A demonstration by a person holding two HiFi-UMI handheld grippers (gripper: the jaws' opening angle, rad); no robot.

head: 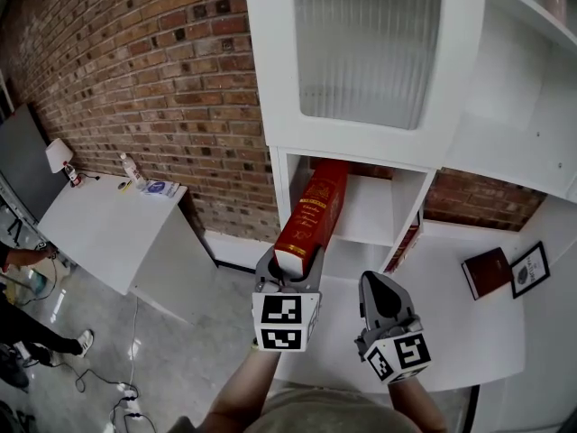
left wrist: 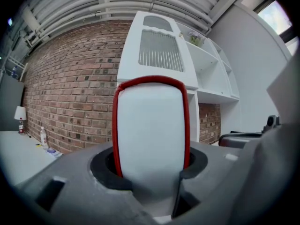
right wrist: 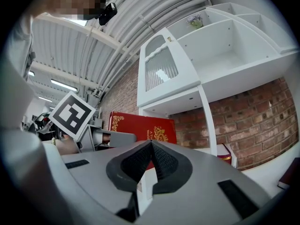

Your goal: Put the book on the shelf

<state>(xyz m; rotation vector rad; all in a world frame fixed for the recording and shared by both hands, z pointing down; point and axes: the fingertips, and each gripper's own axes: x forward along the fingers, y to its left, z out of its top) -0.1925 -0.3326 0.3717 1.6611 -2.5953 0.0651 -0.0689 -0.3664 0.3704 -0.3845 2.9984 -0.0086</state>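
Thick red hardcover book (head: 311, 213): clamped in left gripper (head: 288, 273), frame centre, far end at white shelf unit (head: 281, 183) opening. Left gripper view: page edge only; right gripper view: gilt cover. Right gripper (head: 383, 289): jaws together, empty.

Book (head: 312, 213) between the fingers of left gripper (head: 290, 267), its far end inside the shelf (head: 379, 219) compartment below cabinet door (head: 365, 43); right gripper (head: 383, 289) just right of left; second book (head: 487, 271) and picture frame (head: 530, 269) side by side on desk (head: 433, 282) further right

The left gripper (head: 288, 276) holds a red book (head: 315, 211) at the shelf (head: 371, 216).
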